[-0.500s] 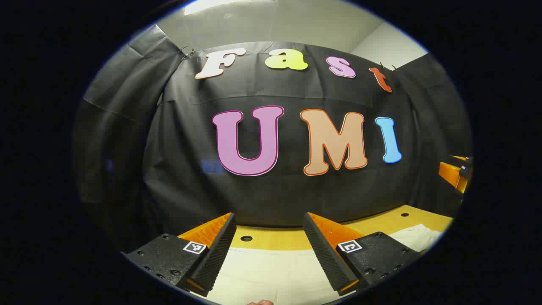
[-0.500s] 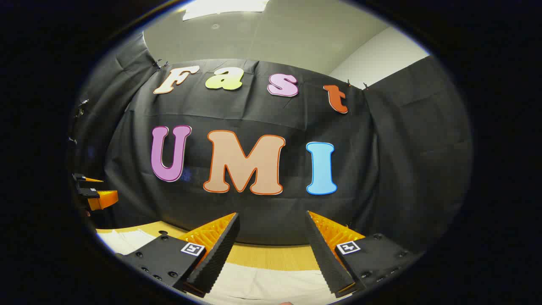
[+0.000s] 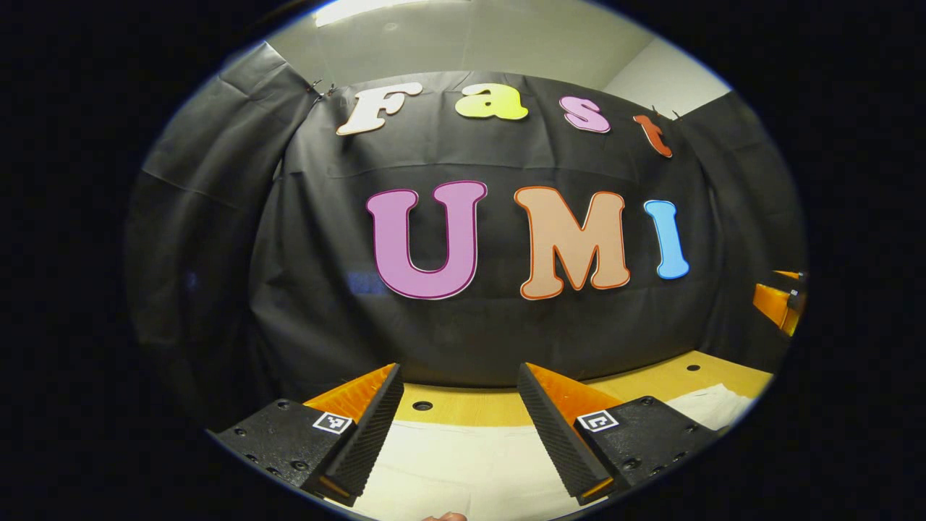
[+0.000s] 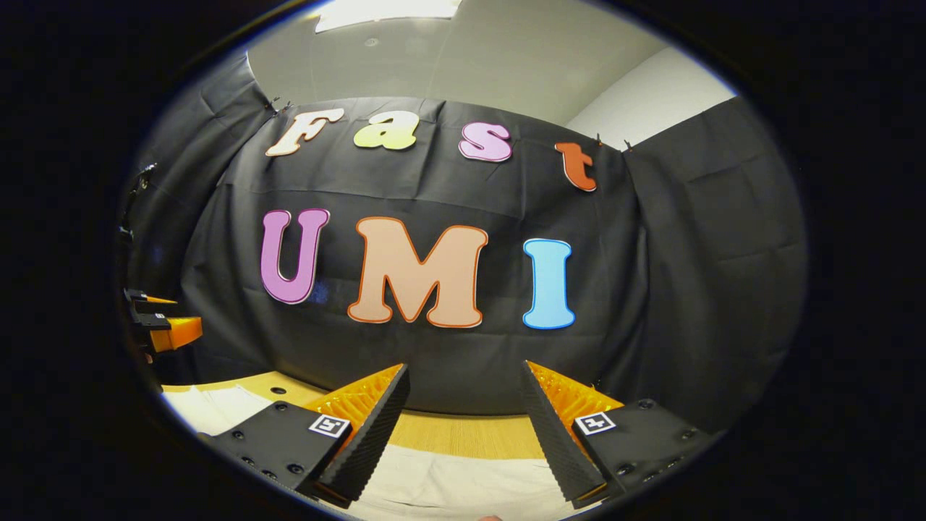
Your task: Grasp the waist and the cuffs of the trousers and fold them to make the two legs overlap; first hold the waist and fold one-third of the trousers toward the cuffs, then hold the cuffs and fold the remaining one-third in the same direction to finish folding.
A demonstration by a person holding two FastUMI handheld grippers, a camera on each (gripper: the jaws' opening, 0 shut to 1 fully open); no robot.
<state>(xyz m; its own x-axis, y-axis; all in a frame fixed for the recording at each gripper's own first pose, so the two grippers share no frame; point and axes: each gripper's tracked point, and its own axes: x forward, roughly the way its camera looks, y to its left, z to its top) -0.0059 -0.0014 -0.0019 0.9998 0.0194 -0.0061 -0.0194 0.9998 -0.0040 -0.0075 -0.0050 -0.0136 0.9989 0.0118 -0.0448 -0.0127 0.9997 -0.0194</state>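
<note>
Tilted up a touch since half a second ago, right gripper; left gripper barely shifted. Both jaws spread wide, pinching nothing. Pale trousers flat below at 6 o'clock on wooden table. Beyond, black cloth wall.

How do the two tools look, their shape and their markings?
Each tool, left and right, has two wedge-shaped fingers with ribbed inner faces, tapering to a point. Each finger sits on a black block with screw heads and a small square black-and-white marker.
</note>
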